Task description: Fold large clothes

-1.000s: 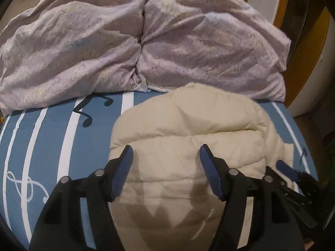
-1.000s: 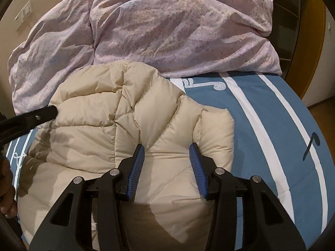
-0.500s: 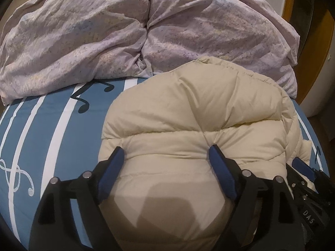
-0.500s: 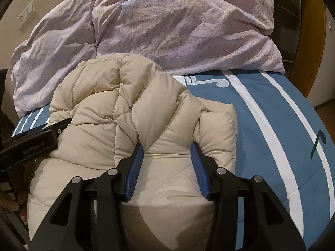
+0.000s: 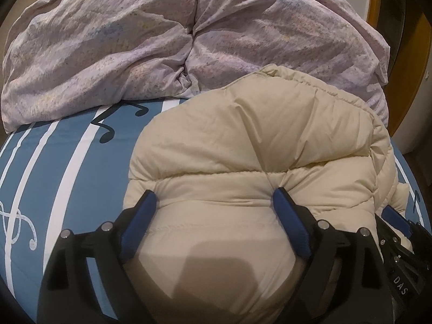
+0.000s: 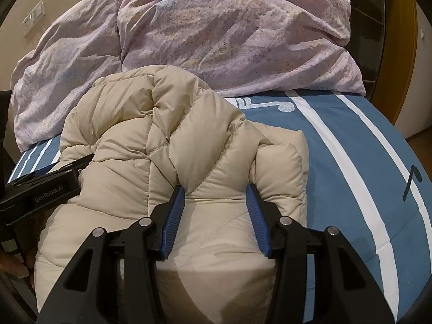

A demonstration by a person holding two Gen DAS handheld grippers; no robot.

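Beige jacket (image 5: 256, 145) bunched on striped bed (image 5: 67, 167); left gripper (image 5: 213, 197) and right gripper (image 6: 216, 189), jaws spread, each press into its padding.

left tongs (image 5: 213, 201) and right tongs (image 6: 216, 193) side by side, jaws wide apart

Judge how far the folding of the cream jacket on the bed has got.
Done: the jacket is already bunched into a thick bundle on the striped sheet. In hand: the left hand-held gripper and right hand-held gripper both straddle it with jaws open. Left: it looks lumpy, so flattening and tidying probably remain.
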